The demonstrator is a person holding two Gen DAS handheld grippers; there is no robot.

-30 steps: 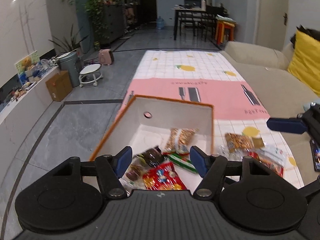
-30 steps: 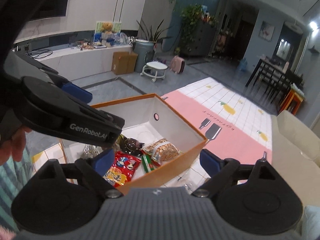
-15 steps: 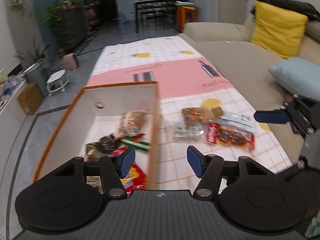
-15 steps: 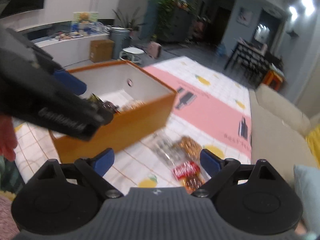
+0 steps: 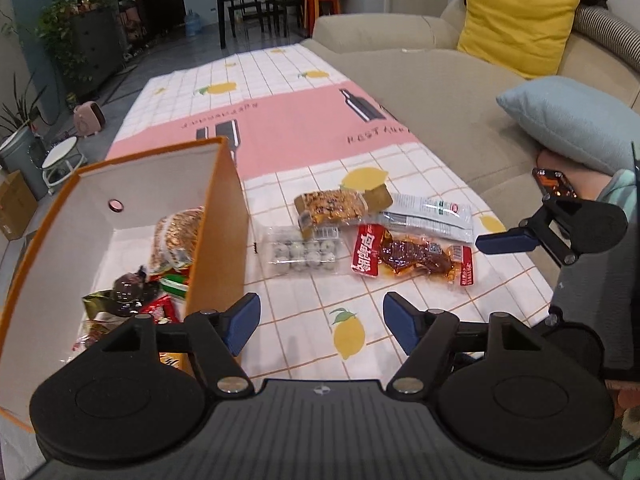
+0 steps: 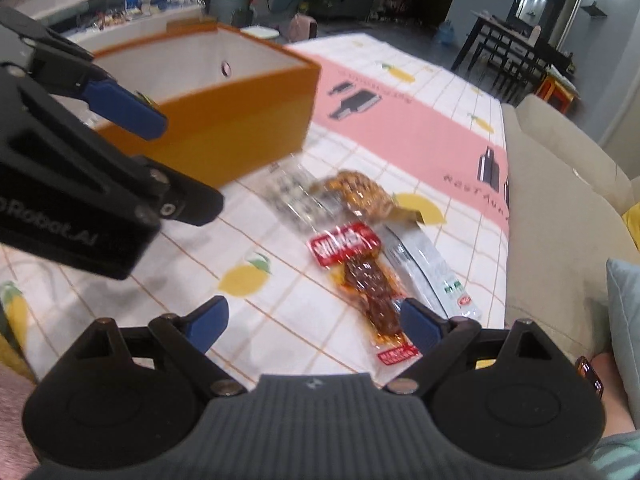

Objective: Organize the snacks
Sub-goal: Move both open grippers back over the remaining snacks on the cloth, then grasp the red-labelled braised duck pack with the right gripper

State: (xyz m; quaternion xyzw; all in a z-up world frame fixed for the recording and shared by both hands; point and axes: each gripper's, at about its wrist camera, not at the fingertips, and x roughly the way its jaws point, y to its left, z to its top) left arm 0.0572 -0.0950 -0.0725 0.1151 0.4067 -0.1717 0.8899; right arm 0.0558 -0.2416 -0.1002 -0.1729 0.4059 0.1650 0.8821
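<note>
An orange box (image 5: pixel 218 240) with a white inside holds several snack packs (image 5: pixel 172 240) at the left. Right of it on the tablecloth lie a clear pack of round balls (image 5: pixel 306 251), a brown nut bar (image 5: pixel 330 208), a red meat snack pack (image 5: pixel 412 256) and a white pouch (image 5: pixel 430 216). My left gripper (image 5: pixel 320 324) is open and empty, above the cloth just right of the box wall. My right gripper (image 6: pixel 314 320) is open and empty, close over the near end of the red meat pack (image 6: pixel 360 276). The box (image 6: pixel 224 136) shows behind.
A beige sofa (image 5: pixel 440 92) runs along the table's right side, with a yellow cushion (image 5: pixel 516 20) and a blue pillow (image 5: pixel 568 120). The lemon-print tablecloth (image 5: pixel 280 96) stretches far ahead. A phone (image 5: pixel 554 182) lies at the right edge.
Both grippers have swung right, away from over the box toward the loose snacks on the cloth. The right gripper has come down close to the red meat pack.
</note>
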